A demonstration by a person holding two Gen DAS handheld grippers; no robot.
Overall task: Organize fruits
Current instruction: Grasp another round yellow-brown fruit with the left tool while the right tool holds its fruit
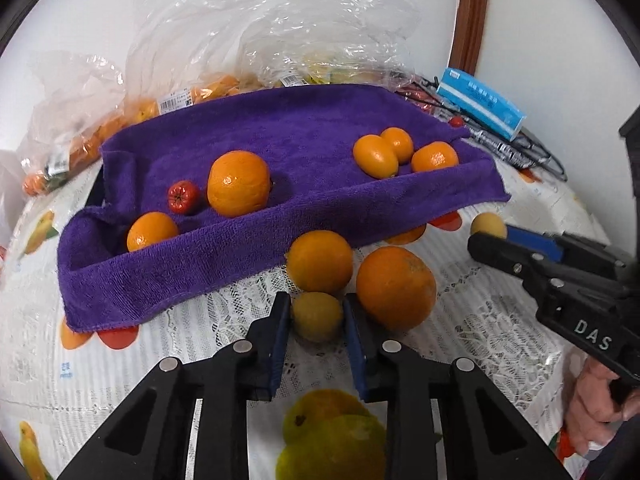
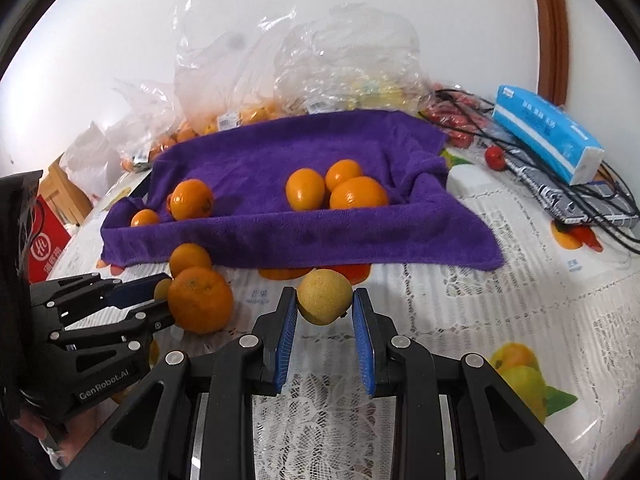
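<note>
Left gripper [image 1: 316, 314] brackets a yellow fruit [image 1: 317, 315] on the lace tablecloth [image 1: 480, 320], contact unclear; right gripper [image 2: 325, 300] likewise around another fruit [image 2: 324, 296]; purple towel [image 1: 280, 128] holds oranges [image 1: 239, 183]; white wall [image 1: 120, 0] behind.

Domestic setting, likely a dining area: a table covered with a fruit-printed lace tablecloth [image 2: 460, 320] against a white wall, carrying grocery bags of fruit [image 2: 224, 92], a tissue pack [image 2: 548, 136], and a purple towel [image 1: 256, 128] lining a tray.
</note>
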